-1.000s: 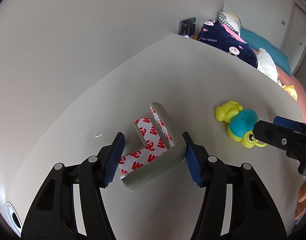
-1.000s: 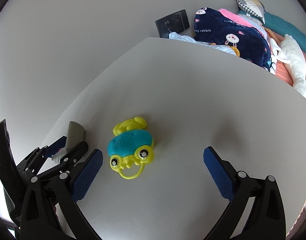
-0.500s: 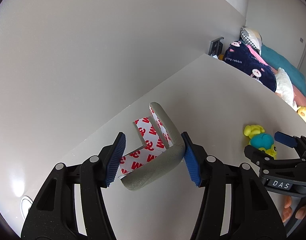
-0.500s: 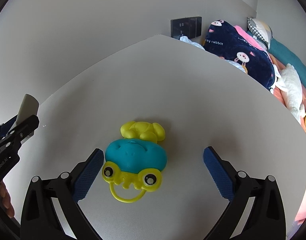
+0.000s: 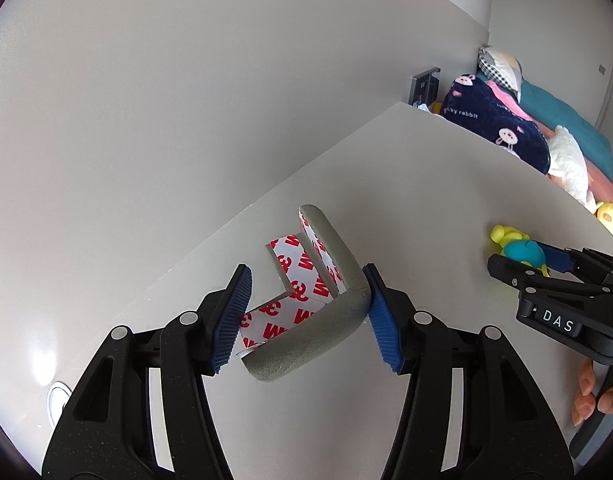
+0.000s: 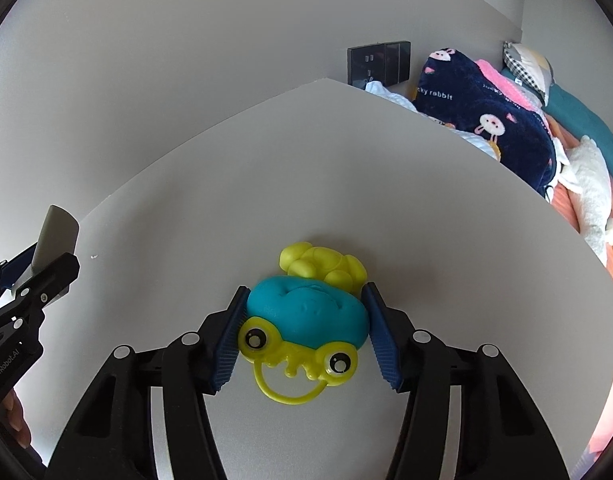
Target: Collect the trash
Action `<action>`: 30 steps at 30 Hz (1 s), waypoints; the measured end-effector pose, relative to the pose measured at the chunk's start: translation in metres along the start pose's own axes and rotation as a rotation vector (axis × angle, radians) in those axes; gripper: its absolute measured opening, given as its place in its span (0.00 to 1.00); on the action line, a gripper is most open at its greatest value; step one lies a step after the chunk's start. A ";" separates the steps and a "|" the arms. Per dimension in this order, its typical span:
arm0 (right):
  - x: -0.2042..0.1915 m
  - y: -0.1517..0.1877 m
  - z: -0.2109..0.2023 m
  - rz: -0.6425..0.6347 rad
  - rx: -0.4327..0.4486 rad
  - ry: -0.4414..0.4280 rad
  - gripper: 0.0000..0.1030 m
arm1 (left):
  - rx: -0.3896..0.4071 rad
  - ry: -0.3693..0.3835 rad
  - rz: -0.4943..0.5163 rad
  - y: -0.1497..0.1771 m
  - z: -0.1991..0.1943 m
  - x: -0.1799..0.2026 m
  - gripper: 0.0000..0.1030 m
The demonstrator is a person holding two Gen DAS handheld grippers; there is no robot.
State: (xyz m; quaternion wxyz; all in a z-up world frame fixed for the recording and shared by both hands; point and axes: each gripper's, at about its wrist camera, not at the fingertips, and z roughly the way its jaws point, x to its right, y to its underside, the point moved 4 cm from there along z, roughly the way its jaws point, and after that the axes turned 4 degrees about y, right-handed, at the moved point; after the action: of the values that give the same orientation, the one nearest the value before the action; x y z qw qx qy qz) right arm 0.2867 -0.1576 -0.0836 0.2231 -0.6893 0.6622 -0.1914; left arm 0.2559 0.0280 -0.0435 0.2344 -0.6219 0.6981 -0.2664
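a grey foam corner guard (image 5: 326,320), l-shaped with white backing paper printed in red on its inner faces, sits low in the left wrist frame, clamped between the blue pads of the left hand-held gripper (image 5: 306,316) above the white worktop (image 5: 426,200). low centre in the right wrist frame, the right hand-held gripper (image 6: 304,334) is closing, its pads against a teal and yellow frog toy (image 6: 306,316) lying on the worktop.

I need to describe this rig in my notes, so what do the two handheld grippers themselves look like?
Both are matte black plastic with two angled fingers, silver pivot pins, and ribbed blue pads at the tips. The left gripper shows white "GenRobot.AI" lettering on its side in the right wrist view. The right gripper carries a white "DAS" label in the left wrist view. No cables or sleeves are visible, only fingertips at the frame edges.
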 end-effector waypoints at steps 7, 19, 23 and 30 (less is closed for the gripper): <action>0.017 0.012 -0.028 0.038 0.009 -0.041 0.56 | 0.011 0.012 0.004 0.006 -0.027 0.020 0.54; 0.044 0.048 -0.090 0.053 0.022 -0.045 0.56 | 0.017 0.040 0.031 0.031 -0.073 0.057 0.52; 0.050 0.062 -0.110 0.051 0.032 -0.045 0.56 | 0.025 0.057 0.038 0.043 -0.088 0.069 0.47; 0.063 0.081 -0.143 0.053 0.067 -0.028 0.56 | -0.015 0.114 0.006 0.055 -0.090 0.073 0.22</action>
State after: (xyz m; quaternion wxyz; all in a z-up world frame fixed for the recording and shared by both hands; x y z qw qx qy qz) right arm 0.1427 -0.2296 -0.0133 0.2601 -0.6664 0.6702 -0.1979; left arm 0.1478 -0.0327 -0.0123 0.1903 -0.6054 0.7142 -0.2953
